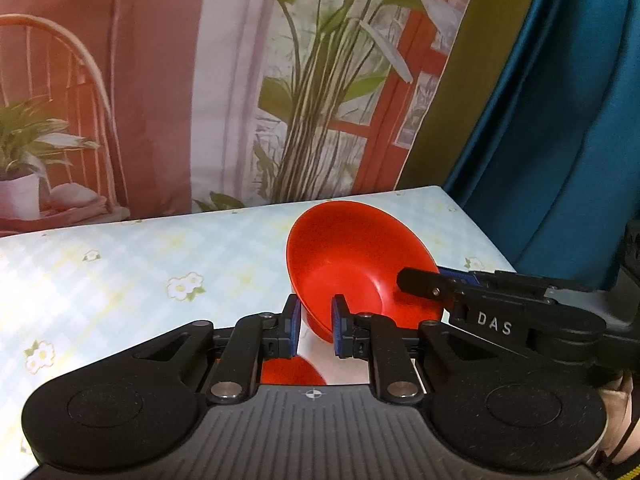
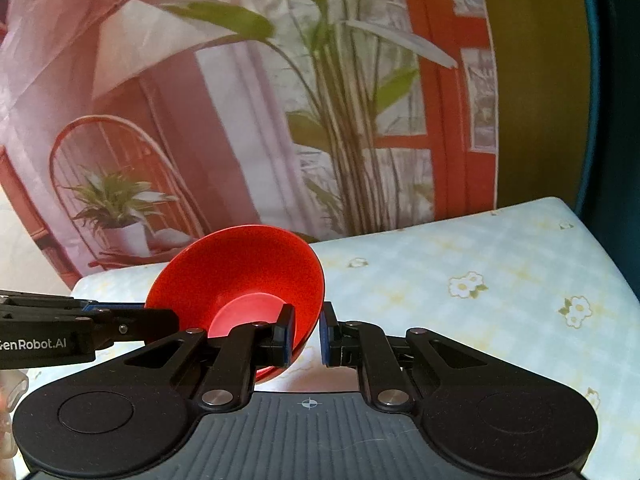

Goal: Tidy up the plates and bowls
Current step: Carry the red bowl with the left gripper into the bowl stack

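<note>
A red bowl (image 1: 352, 256) hangs tilted above the table, held at opposite sides of its rim by both grippers. In the left wrist view my left gripper (image 1: 316, 320) is shut on the near rim, and my right gripper (image 1: 424, 284) reaches in from the right and clamps the far rim. The right wrist view shows the same red bowl (image 2: 240, 272), with my right gripper (image 2: 308, 332) shut on its right rim and my left gripper (image 2: 160, 318) pinching its left edge. Another red dish (image 1: 292, 374) lies on the table below, mostly hidden by my left gripper.
The table (image 1: 120, 280) has a pale checked cloth with daisy prints. Behind it hangs a printed backdrop (image 1: 200, 100) of plants and a chair. A blue curtain (image 1: 560, 120) stands past the table's right edge. Part of a hand (image 1: 624, 420) shows at the lower right.
</note>
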Motion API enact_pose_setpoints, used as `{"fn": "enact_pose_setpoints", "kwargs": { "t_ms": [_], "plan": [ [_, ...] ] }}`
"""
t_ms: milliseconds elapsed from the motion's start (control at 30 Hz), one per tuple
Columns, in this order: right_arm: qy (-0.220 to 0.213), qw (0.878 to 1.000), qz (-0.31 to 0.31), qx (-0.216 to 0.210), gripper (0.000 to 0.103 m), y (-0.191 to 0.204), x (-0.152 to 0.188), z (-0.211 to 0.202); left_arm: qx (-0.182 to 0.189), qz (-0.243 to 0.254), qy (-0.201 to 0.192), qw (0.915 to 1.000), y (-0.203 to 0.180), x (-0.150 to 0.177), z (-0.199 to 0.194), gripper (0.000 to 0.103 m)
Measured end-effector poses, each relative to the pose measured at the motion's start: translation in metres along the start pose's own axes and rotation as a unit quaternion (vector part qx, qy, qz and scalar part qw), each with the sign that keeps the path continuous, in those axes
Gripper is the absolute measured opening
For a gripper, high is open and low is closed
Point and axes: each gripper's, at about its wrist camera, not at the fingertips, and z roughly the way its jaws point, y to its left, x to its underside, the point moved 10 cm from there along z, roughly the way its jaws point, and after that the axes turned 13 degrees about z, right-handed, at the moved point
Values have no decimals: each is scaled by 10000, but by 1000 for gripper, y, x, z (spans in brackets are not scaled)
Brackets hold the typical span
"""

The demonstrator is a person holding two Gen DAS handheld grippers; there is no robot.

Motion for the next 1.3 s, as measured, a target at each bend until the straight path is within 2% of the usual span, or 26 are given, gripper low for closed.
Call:
{"fn": "enact_pose_setpoints", "kwargs": {
  "t_ms": [267,700,1067,1300],
  "plan": [
    [40,9999,-157,-20,12,26,15,-10,73,-232,-89,9997,10,19,-24,18],
    [314,9984,-443,-164,12,57,47,-5,-73,-572,-117,9983,30,46,-48,18],
    [660,9962,-554,-102,12,62,79,15,-74,-911,42,9958,41,81,-35,18],
    [778,9953,-584,-1,12,60,89,28,-87,-929,161,9955,42,93,-20,18]
  ]
}}
